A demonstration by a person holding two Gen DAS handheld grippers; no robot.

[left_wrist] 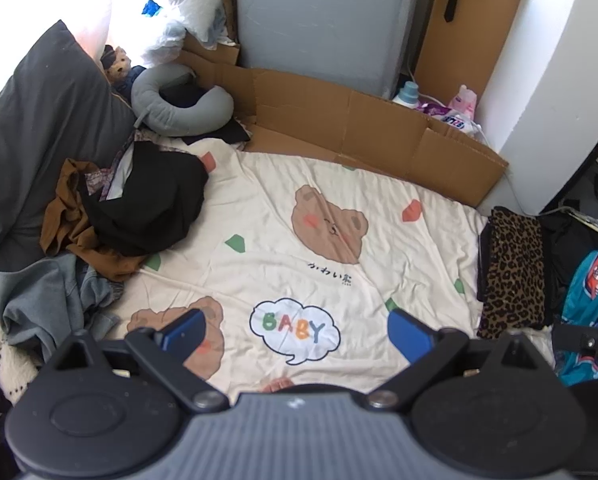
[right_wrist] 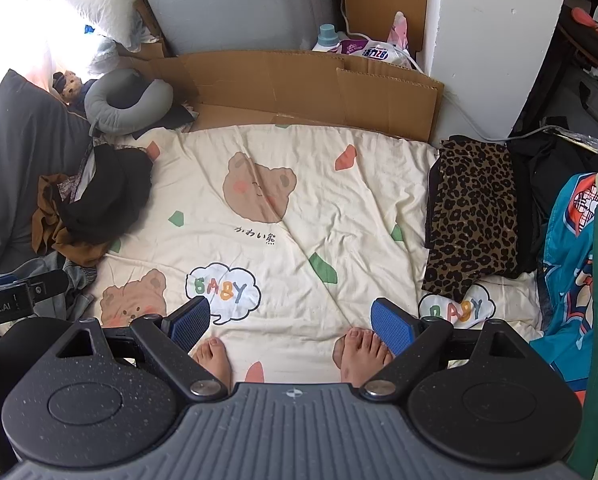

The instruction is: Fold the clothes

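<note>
The left gripper (left_wrist: 295, 330) hangs above the cream bear-print blanket (left_wrist: 299, 240) with its blue-padded jaws spread wide and nothing between them; under the gap lies the printed "BABY" cloud (left_wrist: 295, 330). The right gripper (right_wrist: 291, 322) is likewise released, its jaws wide apart and empty, pointing down at the same blanket, where the person's bare feet (right_wrist: 363, 350) stand on the fabric just below the fingertips. The left gripper's body shows at the left edge of the right wrist view.

The clothes to fold sit at the blanket's two sides. On the left is an unfolded heap: a black garment (left_wrist: 147, 204) on top of a brown one (left_wrist: 71, 224), with a grey-blue garment (left_wrist: 43, 300) nearer the person, touching the brown one. On the right edge of the blanket lies a leopard-print garment (left_wrist: 513, 272), laid flat in a neat rectangle on top of a dark piece. Just beside it, further right, is a turquoise printed cloth (right_wrist: 571, 264).

Beyond the heap rest a grey U-shaped neck pillow (left_wrist: 179, 108) and a dark grey cushion (left_wrist: 39, 128). Flattened cardboard (left_wrist: 339, 124) borders the blanket's far edge, with detergent bottles (left_wrist: 409, 94) behind it.
</note>
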